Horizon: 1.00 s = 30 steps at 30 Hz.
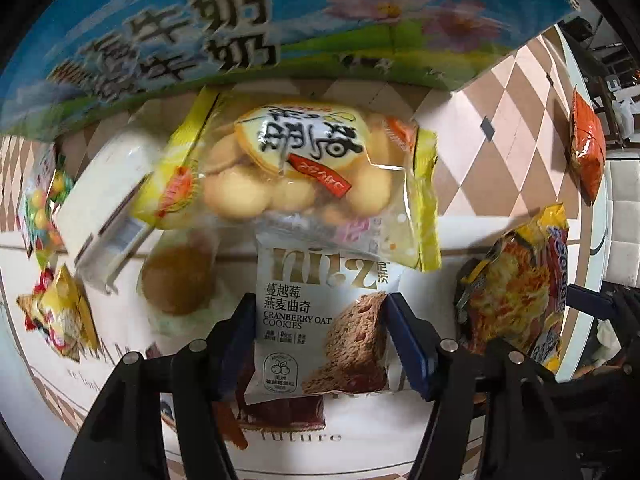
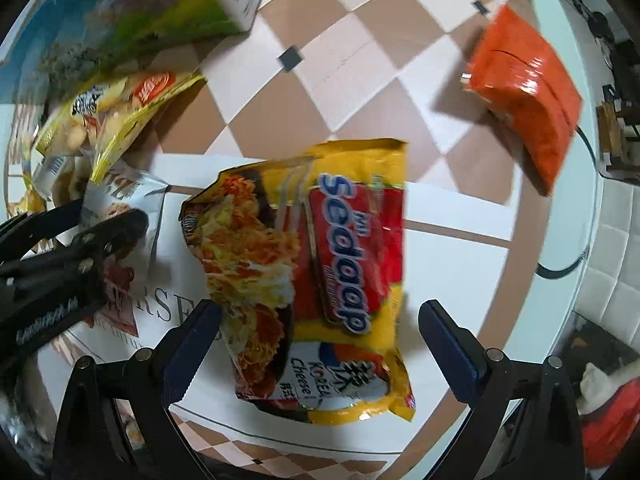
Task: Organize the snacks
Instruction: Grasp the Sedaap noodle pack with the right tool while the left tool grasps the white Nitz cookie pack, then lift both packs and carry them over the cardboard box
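My left gripper (image 1: 320, 320) points down and is shut on a white cranberry oat cookies packet (image 1: 316, 320), one blue pad against each side. That packet lies on a white printed sheet (image 1: 360, 440) and partly under a yellow bag of round biscuits (image 1: 296, 172). In the right wrist view my right gripper (image 2: 320, 308) stands open over a yellow and red Sedaap noodle packet (image 2: 316, 272), which lies between its fingers without being pressed. The left gripper (image 2: 80, 240) shows at that view's left edge, on the cookies packet (image 2: 120, 196).
A big blue and green milk carton (image 1: 200, 28) stands behind the biscuits. An orange packet (image 2: 524, 88) lies near the table's right edge (image 2: 592, 200). A white box (image 1: 108, 200), a wrapped round pastry (image 1: 176, 280) and small candy bags (image 1: 60, 320) lie to the left.
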Each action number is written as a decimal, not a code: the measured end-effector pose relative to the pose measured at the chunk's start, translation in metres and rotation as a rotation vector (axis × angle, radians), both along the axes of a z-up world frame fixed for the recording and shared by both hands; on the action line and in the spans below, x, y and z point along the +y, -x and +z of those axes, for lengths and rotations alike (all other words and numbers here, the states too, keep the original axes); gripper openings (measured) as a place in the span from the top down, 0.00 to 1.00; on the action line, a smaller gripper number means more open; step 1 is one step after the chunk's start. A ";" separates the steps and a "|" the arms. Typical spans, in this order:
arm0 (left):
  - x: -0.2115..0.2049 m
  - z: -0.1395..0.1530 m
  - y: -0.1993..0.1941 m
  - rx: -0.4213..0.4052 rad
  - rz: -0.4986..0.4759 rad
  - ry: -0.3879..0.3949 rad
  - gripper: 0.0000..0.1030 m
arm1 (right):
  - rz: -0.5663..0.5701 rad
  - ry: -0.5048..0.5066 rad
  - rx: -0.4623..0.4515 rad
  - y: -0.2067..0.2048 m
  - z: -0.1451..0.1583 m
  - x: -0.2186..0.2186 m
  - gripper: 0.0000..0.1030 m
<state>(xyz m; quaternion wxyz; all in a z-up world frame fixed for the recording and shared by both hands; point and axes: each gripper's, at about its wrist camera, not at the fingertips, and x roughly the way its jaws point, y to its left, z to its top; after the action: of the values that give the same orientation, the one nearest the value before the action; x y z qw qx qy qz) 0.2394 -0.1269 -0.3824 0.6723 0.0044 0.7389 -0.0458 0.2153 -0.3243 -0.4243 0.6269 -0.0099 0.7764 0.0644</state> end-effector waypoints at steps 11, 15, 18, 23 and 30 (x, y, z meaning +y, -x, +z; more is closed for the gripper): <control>0.018 -0.018 0.014 0.021 0.032 0.018 0.38 | -0.353 -0.085 0.092 0.003 -0.009 -0.033 0.03; 0.007 -0.027 0.010 0.011 0.037 0.012 0.41 | -0.290 -0.061 0.074 0.002 -0.001 -0.020 0.03; -0.001 -0.023 0.008 -0.010 0.028 -0.004 0.42 | -0.247 -0.020 0.084 0.000 -0.005 0.001 0.03; -0.011 -0.005 0.020 -0.046 0.025 -0.018 0.53 | -0.227 0.026 0.066 0.011 -0.020 0.016 0.10; -0.003 0.017 0.032 -0.091 0.037 -0.036 0.58 | -0.237 0.030 0.015 0.039 0.010 0.009 0.16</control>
<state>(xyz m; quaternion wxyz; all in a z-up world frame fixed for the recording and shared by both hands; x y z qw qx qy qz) 0.2076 -0.1298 -0.3649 0.7059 0.0051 0.7080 -0.0197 0.1766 -0.3151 -0.4146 0.6242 0.0730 0.7775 -0.0216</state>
